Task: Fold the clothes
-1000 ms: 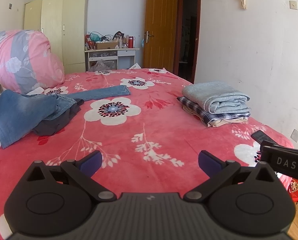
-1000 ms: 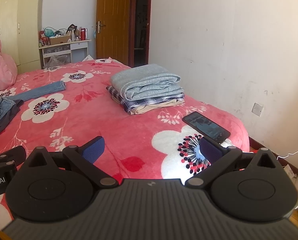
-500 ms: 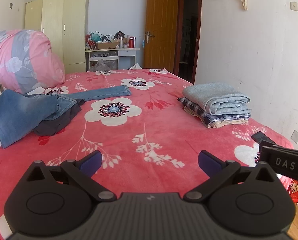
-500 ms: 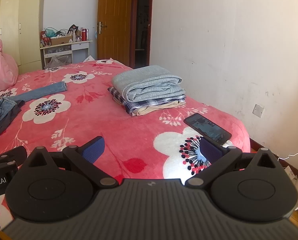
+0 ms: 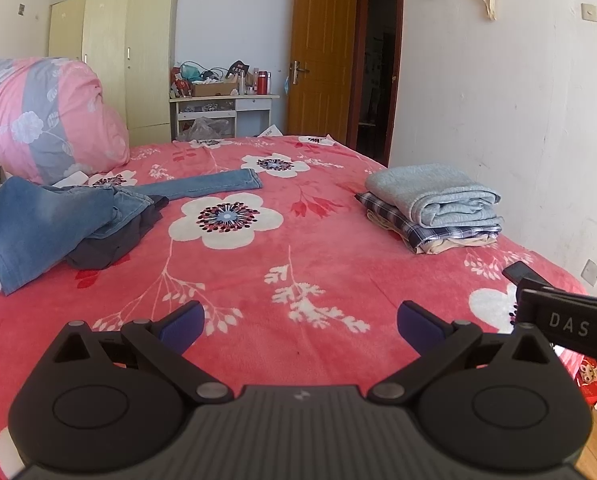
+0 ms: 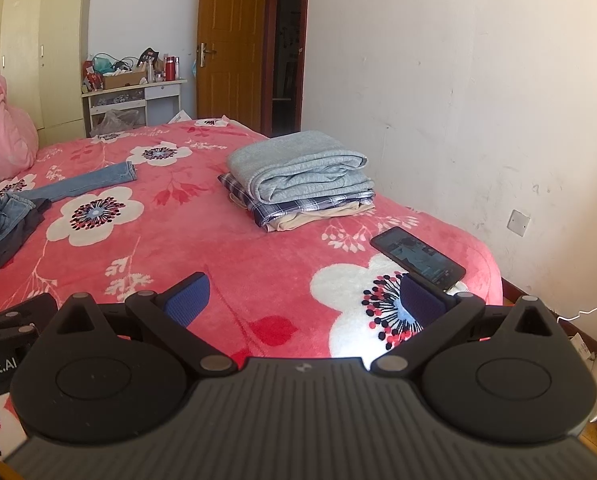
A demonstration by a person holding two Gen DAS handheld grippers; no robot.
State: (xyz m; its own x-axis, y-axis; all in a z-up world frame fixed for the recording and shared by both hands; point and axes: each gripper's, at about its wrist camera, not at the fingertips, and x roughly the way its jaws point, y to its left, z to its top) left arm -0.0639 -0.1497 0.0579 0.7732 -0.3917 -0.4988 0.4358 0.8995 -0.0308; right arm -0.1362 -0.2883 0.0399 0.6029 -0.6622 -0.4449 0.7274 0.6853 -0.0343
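— So what does the room look like from where you stand?

— Mostly bed. A red bedspread (image 5: 298,264) with big white flowers covers it, and the far end runs toward a brown door (image 5: 322,52) standing ajar, a pale wardrobe (image 5: 130,64) and a cluttered little desk (image 5: 222,100) between them.

— And the clothes?

— Two lots. Over on the left a rumpled pair of jeans (image 5: 50,220) lies heaped on something dark grey (image 5: 114,244), one leg stretched out flat across the cover toward the middle. On the right, near the white wall (image 6: 478,100), sits a neat folded stack (image 6: 302,184): a light blue-grey piece on top, a checked one under it, something beige at the bottom.

— Anything else on the bed?

— A rolled pink and grey quilt (image 5: 46,116) behind the jeans, and a dark phone (image 6: 418,256) lying flat close to the near right corner (screen up, it seems).

— The tongs?

— Both spread wide and empty. The left gripper (image 5: 300,316) hangs above bare bedspread, well short of the jeans. The right gripper (image 6: 306,294) sits just beside it, above a white flower, its right finger close to the phone, whether touching I cannot tell.
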